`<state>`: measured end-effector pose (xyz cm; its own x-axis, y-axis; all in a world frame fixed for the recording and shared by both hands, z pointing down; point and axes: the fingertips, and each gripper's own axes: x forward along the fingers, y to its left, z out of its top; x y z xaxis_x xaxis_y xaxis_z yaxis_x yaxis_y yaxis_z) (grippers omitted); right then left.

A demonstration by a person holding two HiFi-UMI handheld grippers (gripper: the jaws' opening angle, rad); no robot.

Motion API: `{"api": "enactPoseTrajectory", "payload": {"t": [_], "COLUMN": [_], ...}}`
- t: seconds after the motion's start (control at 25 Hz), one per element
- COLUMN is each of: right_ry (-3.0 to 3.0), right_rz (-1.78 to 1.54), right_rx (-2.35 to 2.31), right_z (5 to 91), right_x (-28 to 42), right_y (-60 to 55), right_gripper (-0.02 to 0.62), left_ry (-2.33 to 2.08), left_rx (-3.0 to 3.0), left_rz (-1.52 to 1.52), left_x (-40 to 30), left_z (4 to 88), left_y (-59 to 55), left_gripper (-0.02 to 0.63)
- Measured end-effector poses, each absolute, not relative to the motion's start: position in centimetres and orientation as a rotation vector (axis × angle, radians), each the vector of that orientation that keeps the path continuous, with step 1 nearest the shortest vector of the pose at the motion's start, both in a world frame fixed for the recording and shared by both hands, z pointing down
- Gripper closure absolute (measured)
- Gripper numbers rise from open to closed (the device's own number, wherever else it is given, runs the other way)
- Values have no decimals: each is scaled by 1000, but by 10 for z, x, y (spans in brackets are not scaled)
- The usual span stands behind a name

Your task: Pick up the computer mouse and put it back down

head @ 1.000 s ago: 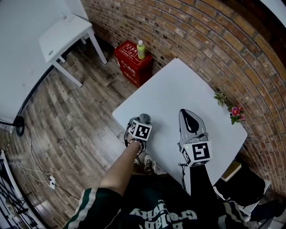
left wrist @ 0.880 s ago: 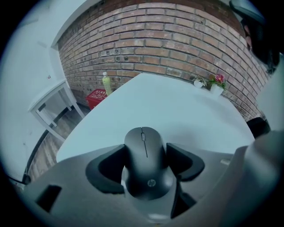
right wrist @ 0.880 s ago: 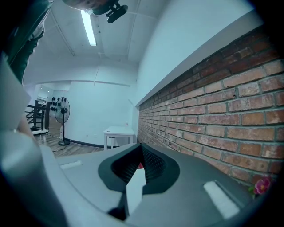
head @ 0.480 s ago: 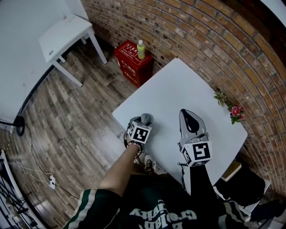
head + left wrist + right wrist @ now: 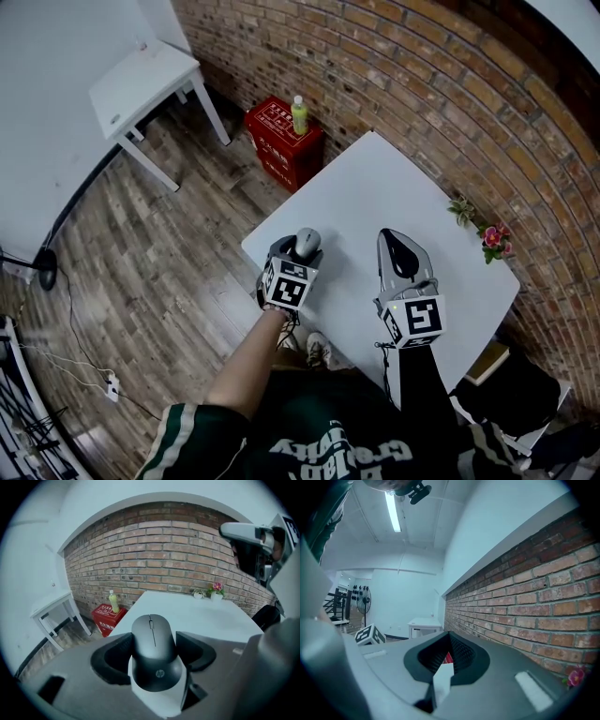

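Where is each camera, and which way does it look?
Head view: on the head, looking down at the table; arms, left claw, right claw show.
Left gripper view: on the left claw, facing the brick wall; its jaws grip the mouse.
Right gripper view: on the right claw, looking level along the wall; its jaws show shut.
Shared: head and left gripper views both show mouse and table.

In the head view the left tongs (image 5: 300, 251) cover most of the mouse (image 5: 307, 240); only its nose shows, at 12 o'clock of their cube. Print on the red box (image 5: 281, 141) and the bottle (image 5: 300, 114) is too small to read. In the right gripper view the pink flowers (image 5: 576, 676) are cut by the dark rim at 4 o'clock.
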<state>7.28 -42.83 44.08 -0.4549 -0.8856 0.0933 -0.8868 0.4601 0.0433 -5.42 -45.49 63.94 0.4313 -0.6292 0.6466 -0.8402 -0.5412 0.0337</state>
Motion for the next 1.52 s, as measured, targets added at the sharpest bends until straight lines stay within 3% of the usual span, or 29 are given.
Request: {"api": "enactPoseTrajectory", "payload": {"t": [0.84, 1.52], "right_ry": [-2671, -2729], "right_rz": [-83, -157], "right_rx": [1619, 1580], "right_z": [396, 371], "right_x": [54, 29], "right_y": [-417, -403], "right_gripper": [581, 581], "left_ry": [-1662, -1857], "left_rx": [2653, 2686], "left_rz": [295, 66], "left_x": [-91, -126], "left_z": [399, 343], "left_y": [-448, -403], "left_gripper": [308, 307]}}
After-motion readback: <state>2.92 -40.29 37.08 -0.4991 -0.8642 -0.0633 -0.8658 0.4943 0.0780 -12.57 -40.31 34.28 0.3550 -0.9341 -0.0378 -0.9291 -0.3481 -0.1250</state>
